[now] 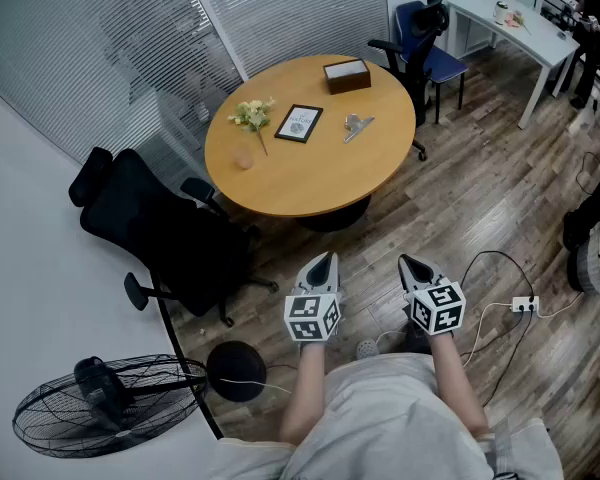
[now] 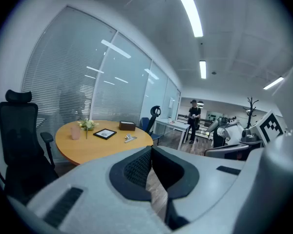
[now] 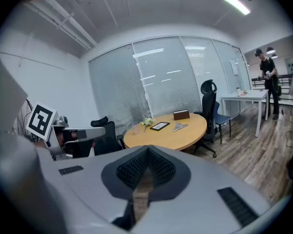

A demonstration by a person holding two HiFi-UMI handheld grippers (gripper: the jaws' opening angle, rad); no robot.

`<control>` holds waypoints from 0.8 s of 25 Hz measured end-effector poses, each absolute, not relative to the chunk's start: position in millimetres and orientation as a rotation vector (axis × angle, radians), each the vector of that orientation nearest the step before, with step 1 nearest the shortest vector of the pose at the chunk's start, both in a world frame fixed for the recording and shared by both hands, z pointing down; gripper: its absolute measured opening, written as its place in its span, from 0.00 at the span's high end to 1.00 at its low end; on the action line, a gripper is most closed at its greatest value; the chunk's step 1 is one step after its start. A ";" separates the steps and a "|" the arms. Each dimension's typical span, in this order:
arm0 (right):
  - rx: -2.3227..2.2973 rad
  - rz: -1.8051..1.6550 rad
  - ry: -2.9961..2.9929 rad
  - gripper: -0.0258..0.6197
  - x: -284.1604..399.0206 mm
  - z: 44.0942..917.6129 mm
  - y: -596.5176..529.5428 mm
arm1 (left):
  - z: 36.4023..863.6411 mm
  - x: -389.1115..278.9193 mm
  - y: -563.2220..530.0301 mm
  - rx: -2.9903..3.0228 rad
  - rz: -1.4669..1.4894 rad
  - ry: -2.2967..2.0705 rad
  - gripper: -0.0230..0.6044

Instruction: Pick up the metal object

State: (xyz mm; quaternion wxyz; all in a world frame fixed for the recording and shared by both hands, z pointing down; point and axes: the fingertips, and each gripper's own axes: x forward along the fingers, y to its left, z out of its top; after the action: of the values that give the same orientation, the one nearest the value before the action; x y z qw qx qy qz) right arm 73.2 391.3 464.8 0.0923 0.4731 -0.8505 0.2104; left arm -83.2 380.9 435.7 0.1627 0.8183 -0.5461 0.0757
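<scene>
A small silvery metal object (image 1: 357, 126) lies on the round wooden table (image 1: 310, 183), right of a black-framed picture (image 1: 299, 123). It also shows in the left gripper view as the metal object (image 2: 130, 138) and in the right gripper view as the metal object (image 3: 179, 126). My left gripper (image 1: 325, 260) and right gripper (image 1: 410, 263) are held side by side over the floor, well short of the table, both shut with nothing between their jaws. In their own views, the left gripper (image 2: 151, 150) and right gripper (image 3: 147, 150) point toward the table.
On the table also sit a brown box (image 1: 346, 74), a small flower bunch (image 1: 251, 114) and a pink cup (image 1: 243, 157). A black office chair (image 1: 160, 230) stands left of the table, a blue chair (image 1: 420, 43) behind it. A floor fan (image 1: 105, 400), cables (image 1: 500, 308) and a person (image 1: 590, 18) at a white desk (image 1: 515, 28) are around.
</scene>
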 end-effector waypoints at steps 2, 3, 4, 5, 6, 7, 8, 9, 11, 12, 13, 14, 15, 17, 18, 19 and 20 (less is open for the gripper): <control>1.410 0.628 -2.522 0.96 69.3 465.5 392.6 | 435.4 -87.8 381.4 2.334 0.216 -1.556 0.95; 1.411 0.631 -2.519 0.96 68.0 466.3 393.3 | 435.4 -89.8 381.6 2.333 0.214 -1.555 0.95; 1.413 0.635 -2.515 0.96 67.5 467.7 394.2 | 435.6 -91.3 382.1 2.331 0.213 -1.554 0.95; 1.416 0.639 -2.509 0.96 67.8 469.6 395.4 | 436.1 -92.1 382.7 2.330 0.211 -1.553 0.95; 1.422 0.643 -2.502 0.96 68.8 471.8 396.6 | 436.9 -91.9 383.5 2.330 0.209 -1.550 0.95; 1.430 0.648 -2.495 0.96 70.4 473.9 397.4 | 438.0 -91.1 384.0 2.332 0.208 -1.545 0.95; 1.437 0.656 -2.491 0.96 72.1 475.9 397.3 | 439.5 -89.9 383.8 2.333 0.210 -1.541 0.95; 1.440 0.669 -2.489 0.96 73.3 477.6 396.2 | 441.6 -88.9 382.5 2.332 0.217 -1.539 0.95; 1.437 0.693 -2.497 0.96 73.8 479.2 391.8 | 447.4 -89.3 377.0 2.324 0.259 -1.548 0.95; 1.438 0.695 -2.502 0.96 74.0 478.4 389.1 | 450.0 -90.0 373.7 2.320 0.287 -1.554 0.95; 1.442 0.691 -2.505 0.96 74.6 477.2 387.1 | 451.4 -90.3 371.2 2.317 0.308 -1.560 0.95; 1.445 0.684 -2.507 0.96 75.3 476.2 386.0 | 451.9 -90.5 369.7 2.317 0.314 -1.563 0.94; 1.448 0.681 -2.507 0.96 75.9 476.2 385.1 | 452.3 -90.4 368.2 2.317 0.313 -1.563 0.94; 1.440 0.692 -2.506 0.96 75.6 479.3 382.4 | 455.4 -88.2 363.0 2.320 0.313 -1.547 0.93; 1.425 0.700 -2.503 0.94 74.8 482.3 380.6 | 458.3 -86.3 359.6 2.320 0.321 -1.537 0.89; 1.412 0.705 -2.498 0.91 74.5 485.4 378.3 | 461.1 -84.4 355.6 2.319 0.330 -1.528 0.85; 1.405 0.710 -2.493 0.90 75.2 487.7 375.4 | 463.0 -82.3 351.4 2.321 0.340 -1.522 0.84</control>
State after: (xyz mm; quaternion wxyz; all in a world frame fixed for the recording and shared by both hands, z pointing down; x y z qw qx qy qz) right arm 75.2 375.4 487.7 0.0964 0.4744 -0.8416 0.2396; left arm -82.3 351.4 463.0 0.1718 0.8176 -0.5363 0.1198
